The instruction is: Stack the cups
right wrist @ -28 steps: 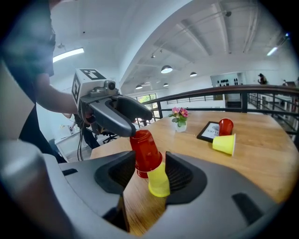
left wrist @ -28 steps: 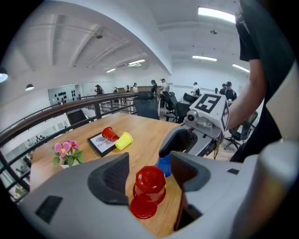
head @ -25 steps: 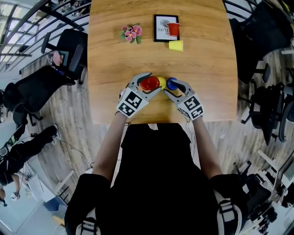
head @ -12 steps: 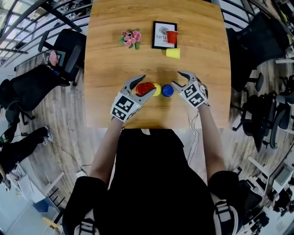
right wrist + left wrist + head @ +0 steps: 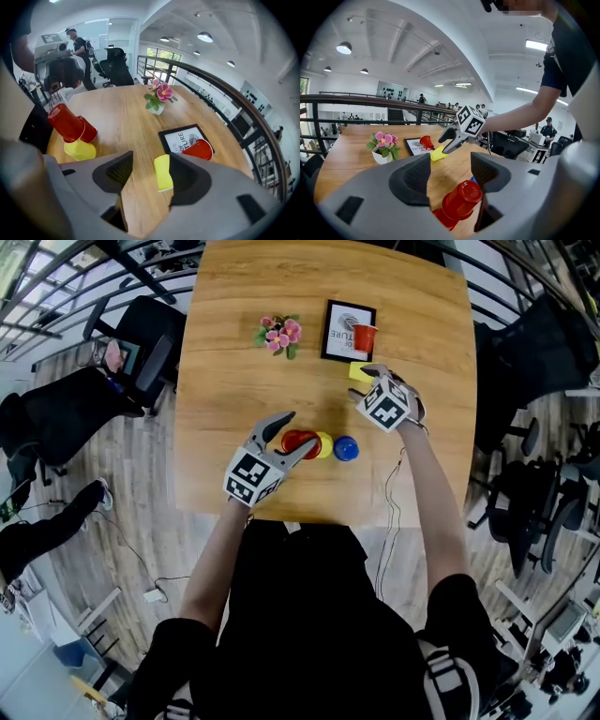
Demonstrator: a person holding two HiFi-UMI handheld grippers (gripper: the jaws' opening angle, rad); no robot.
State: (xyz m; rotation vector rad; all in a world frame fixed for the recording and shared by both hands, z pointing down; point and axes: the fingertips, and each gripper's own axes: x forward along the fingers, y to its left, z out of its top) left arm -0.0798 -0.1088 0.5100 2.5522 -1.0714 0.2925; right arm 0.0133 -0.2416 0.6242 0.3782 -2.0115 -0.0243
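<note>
Our right gripper (image 5: 364, 382), whose jaws have just been opening, stands open around 1 yellow cup (image 5: 162, 172) lying sideways on the table (image 5: 234, 352), untouched. The cup looks light, thin and crushable, so we'd pinch mid-wall gently. Our left gripper (image 5: 450, 171) grips 1 red cup (image 5: 459, 202).

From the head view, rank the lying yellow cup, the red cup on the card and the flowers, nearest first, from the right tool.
1. The yellow cup: between the right tool's jaws, which have just been opening.
2. The red cup: just beyond, on the card.
3. The flowers: farthest, off to the left.
</note>
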